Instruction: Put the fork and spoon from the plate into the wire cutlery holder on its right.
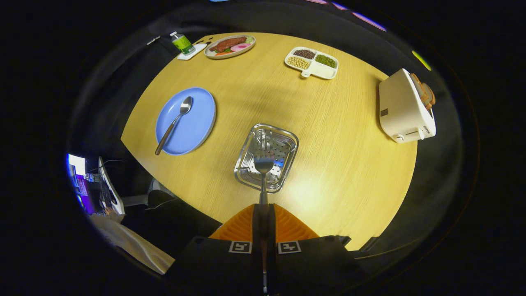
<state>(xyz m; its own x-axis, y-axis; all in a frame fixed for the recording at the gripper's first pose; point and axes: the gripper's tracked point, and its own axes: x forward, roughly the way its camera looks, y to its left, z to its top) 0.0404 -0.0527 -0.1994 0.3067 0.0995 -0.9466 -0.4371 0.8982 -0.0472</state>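
Tongs (263, 205) at frame bottom centre, clamped on fork (263, 172), tines poised over wire cutlery holder (246, 158) mid-frame on bench (337, 135). Fork not yet released. Spoon (174, 123) untouched on blue plate (197, 123), left of holder. Judged under half done: fork drop, whole spoon transfer left.

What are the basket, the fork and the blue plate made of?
The basket looks like shiny metal: it glints and has little holes. The fork, gripped by the gripper above it, also gleams like steel. The blue plate looks matte, maybe plastic or ceramic; hard to tell.
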